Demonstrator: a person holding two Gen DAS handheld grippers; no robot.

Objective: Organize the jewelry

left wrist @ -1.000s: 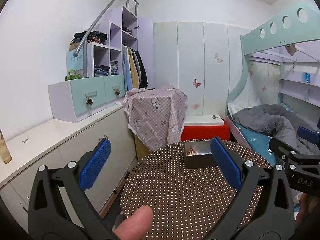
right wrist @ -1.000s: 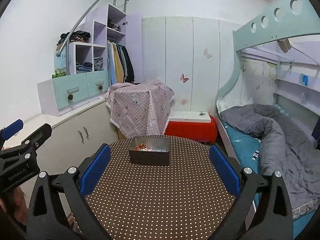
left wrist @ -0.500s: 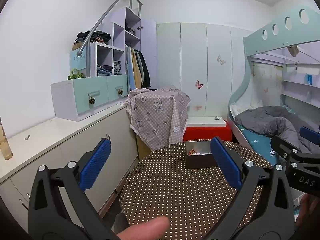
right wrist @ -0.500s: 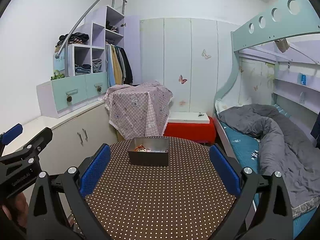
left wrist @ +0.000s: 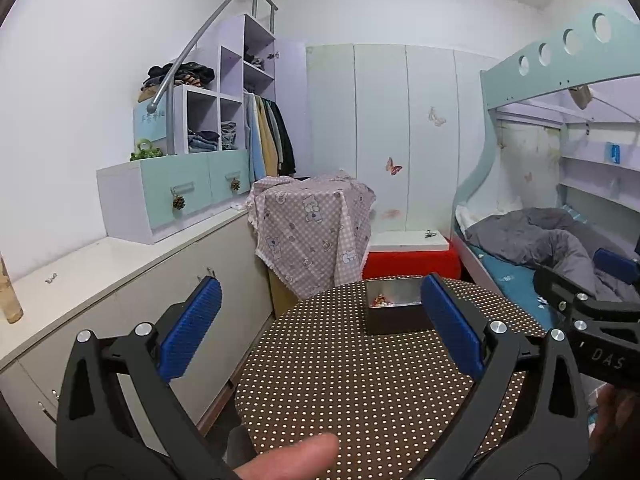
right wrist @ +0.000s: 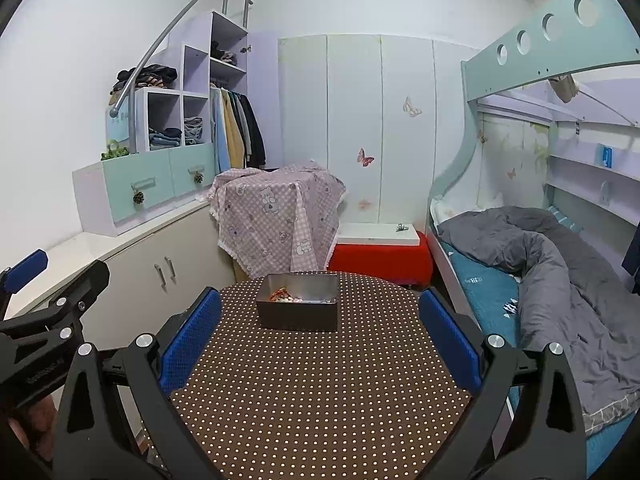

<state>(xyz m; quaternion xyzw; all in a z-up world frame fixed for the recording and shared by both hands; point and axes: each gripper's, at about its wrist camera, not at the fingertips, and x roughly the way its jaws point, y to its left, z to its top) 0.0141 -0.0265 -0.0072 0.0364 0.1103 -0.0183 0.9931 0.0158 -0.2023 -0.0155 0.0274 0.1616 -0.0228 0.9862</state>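
Bedroom setting; round surface (right wrist: 320, 392) with brown polka-dot cover sits in front of me.

Task item: open dark metal tin (right wrist: 298, 307) on the far half of the surface, upright. Jewelry (right wrist: 285, 296) lies inside on the tin's left side: small orange-red and pale pieces, too small to tell apart. In the left wrist view the tin (left wrist: 394, 308) shows right of centre, partly hidden behind my right-hand blue pad.

Left hand-held gripper (left wrist: 320, 324): jaws spread wide, nothing between the pads, held above the near-left part of the surface, well short of the tin. A fingertip (left wrist: 296, 456) shows at the bottom edge of that view.

Right hand-held gripper (right wrist: 320, 326): jaws also spread wide, empty, above the near edge; tin appears between the pads but farther back, not touched.

Each gripper is visible at the edge of the other's view, side by side, apart.

Path to the tin: bare dotted cover only.

Surroundings: behind the surface, a box draped in a pink checked cloth (right wrist: 280, 216); beside it a red box with white lid (right wrist: 380, 254). Left: pale cabinet counter (right wrist: 132, 240) with teal drawers (right wrist: 160, 182) and cubby shelves of folded clothes. Right: bunk bed with grey duvet (right wrist: 540, 248). Back wall: white wardrobe (right wrist: 360, 120) with butterfly stickers.
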